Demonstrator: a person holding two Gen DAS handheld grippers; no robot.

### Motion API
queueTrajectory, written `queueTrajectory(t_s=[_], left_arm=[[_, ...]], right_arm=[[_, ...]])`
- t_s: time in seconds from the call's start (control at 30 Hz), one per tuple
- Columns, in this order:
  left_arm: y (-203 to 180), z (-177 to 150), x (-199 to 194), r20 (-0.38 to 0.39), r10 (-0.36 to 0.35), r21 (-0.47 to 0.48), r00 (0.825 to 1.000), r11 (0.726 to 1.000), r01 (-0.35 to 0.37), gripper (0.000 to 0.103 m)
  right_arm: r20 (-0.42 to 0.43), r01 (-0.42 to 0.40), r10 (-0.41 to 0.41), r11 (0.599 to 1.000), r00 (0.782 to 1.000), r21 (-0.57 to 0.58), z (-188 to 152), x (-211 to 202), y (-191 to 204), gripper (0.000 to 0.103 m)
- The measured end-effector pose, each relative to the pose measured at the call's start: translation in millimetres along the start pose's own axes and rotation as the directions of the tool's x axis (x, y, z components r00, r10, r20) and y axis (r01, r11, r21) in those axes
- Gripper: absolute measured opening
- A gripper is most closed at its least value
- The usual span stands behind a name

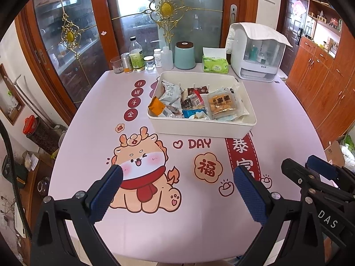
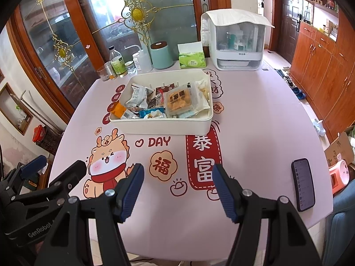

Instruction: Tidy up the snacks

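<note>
Nearest: left tool (image 1: pixel 177 190) with blue ribbed pads spread wide, nothing between; right tool (image 2: pixel 177 188) likewise parted and empty, both hovering over bare worktop. Farther back, near mid-worktop: white rectangular plastic bin (image 2: pixel 159 123) heaped with crinkly foil and film snack packets (image 2: pixel 155 102), among them a clear-wrapped pack of golden biscuits (image 2: pixel 180 102) lying on top at right. Probably light, soft, slippery; contents likely crushable, so best pinched gently at a sealed edge or corner. Pale pink glossy worktop (image 2: pixel 255 133) printed with a cartoon dragon; dark smartphone (image 2: pixel 302 186) near right edge. Beyond: bottles, teal canister, green tissue box (image 2: pixel 192 59), glazed wooden doors.
</note>
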State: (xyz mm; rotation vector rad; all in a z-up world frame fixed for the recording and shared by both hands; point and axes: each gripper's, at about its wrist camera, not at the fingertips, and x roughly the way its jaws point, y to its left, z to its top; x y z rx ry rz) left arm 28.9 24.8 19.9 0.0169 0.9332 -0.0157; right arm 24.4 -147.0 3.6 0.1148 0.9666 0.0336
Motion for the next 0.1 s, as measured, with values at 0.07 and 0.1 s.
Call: queueTrajectory(t_s=[0.07, 0.1], left_arm=[[0.0, -0.3, 0.2, 0.001, -0.001, 0.000, 1.000, 1.000, 0.001, 0.100], [0.5, -1.1, -0.3, 0.001, -0.003, -0.001, 1.000, 1.000, 0.003, 0.100]], right_arm=[[-0.001, 0.000, 0.000, 1.000, 1.000, 0.001, 0.4, 0.1, -0.4, 0.064], [-0.001, 0.000, 0.000, 1.000, 1.000, 0.003, -1.2, 0.4, -0.1, 0.064]])
